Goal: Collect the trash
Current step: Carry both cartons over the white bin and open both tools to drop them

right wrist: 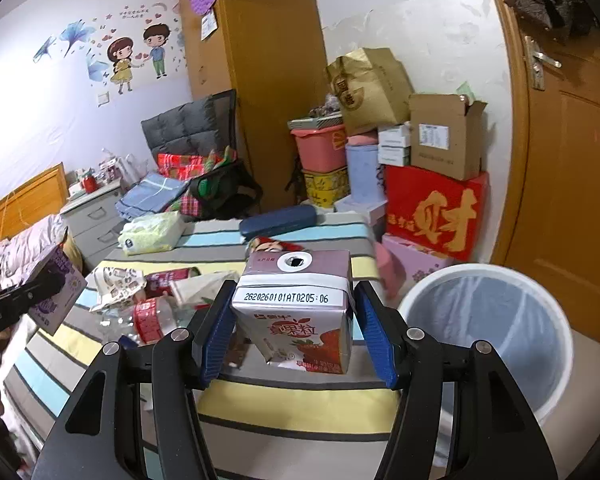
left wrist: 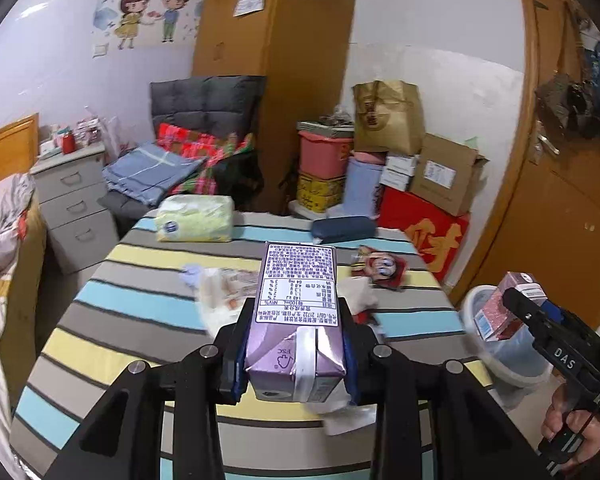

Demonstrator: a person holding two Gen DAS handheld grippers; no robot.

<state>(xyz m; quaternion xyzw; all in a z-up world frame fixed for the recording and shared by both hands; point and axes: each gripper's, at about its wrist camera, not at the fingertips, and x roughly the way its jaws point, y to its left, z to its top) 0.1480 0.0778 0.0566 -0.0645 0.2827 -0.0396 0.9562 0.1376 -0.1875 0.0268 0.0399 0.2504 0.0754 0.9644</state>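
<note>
My left gripper (left wrist: 296, 356) is shut on a purple milk carton (left wrist: 298, 308) and holds it above the striped table (left wrist: 140, 300). My right gripper (right wrist: 294, 340) is shut on a red strawberry milk carton (right wrist: 300, 312), held at the table's right edge, just left of the white trash bin (right wrist: 488, 336). In the left wrist view the right gripper (left wrist: 540, 320) holds the red carton (left wrist: 500, 308) over the bin (left wrist: 500, 344). In the right wrist view the purple carton (right wrist: 56, 292) is at the far left. Wrappers (right wrist: 116, 280), a crushed plastic bottle (right wrist: 148, 316) and tissue lie on the table.
A tissue pack (left wrist: 196, 218), a dark blue case (left wrist: 342, 228) and a cartoon packet (left wrist: 380, 266) lie at the table's far side. Stacked boxes (right wrist: 432, 208) stand behind the bin, a wooden door (right wrist: 572, 200) to the right, a bed (left wrist: 0, 240) to the left.
</note>
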